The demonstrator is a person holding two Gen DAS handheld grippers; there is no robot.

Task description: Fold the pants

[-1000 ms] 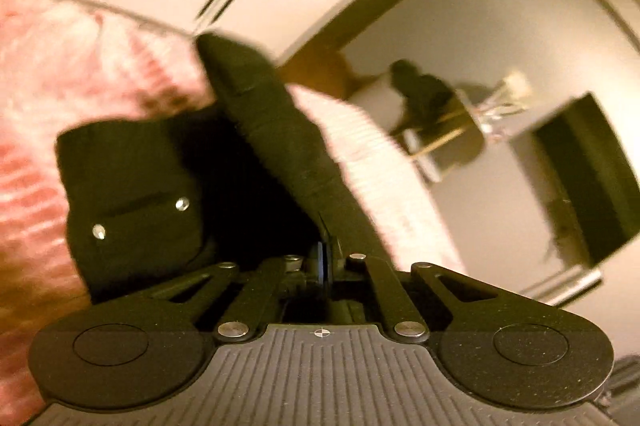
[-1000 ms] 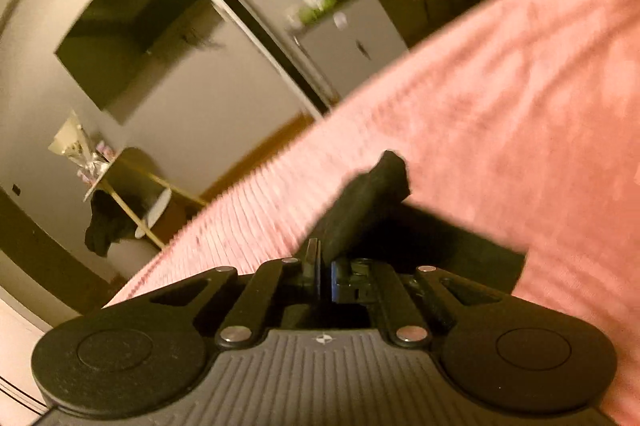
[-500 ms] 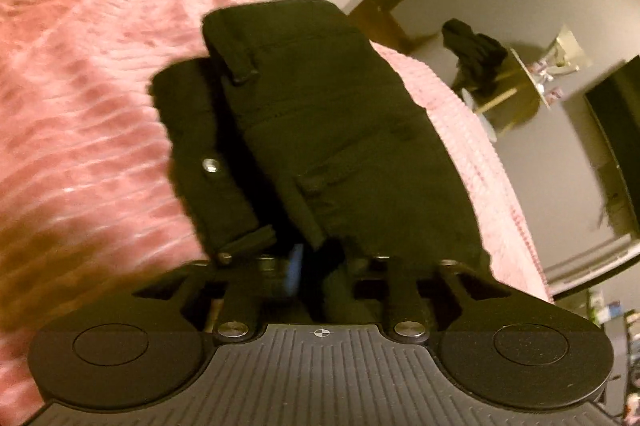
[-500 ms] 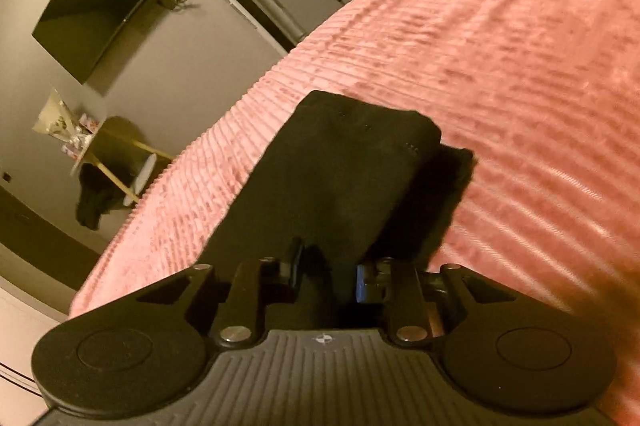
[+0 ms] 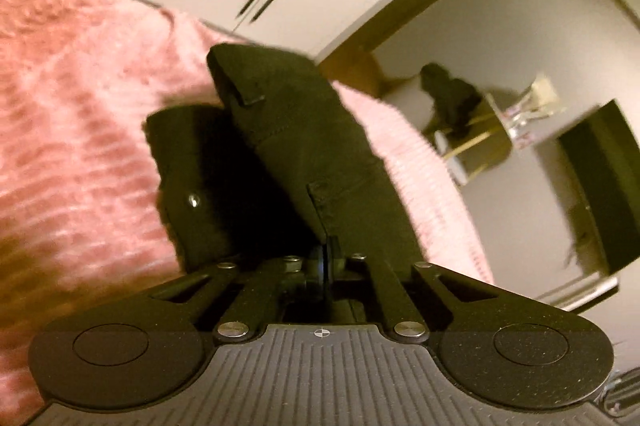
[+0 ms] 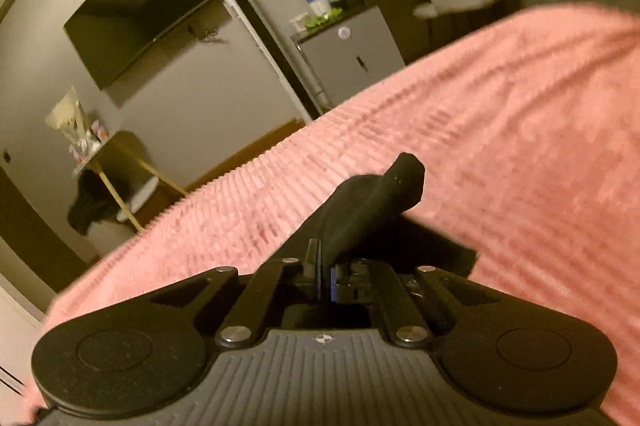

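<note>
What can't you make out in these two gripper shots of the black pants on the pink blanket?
- Left wrist view: the fabric under the lifted fold of the pants is lost in black shadow.
- Left wrist view: the left gripper body cuts off the pants' near end.
- Right wrist view: the right gripper hides the pinch point, and only a narrow strip of pants shows.
- Both views: the blanket is motion-blurred.

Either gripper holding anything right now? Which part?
Both are. The left gripper is shut on the black pants, pinching a fabric edge near a pocket seam. The right gripper is shut on another bunched edge of them, lifted off the pink blanket.
</note>
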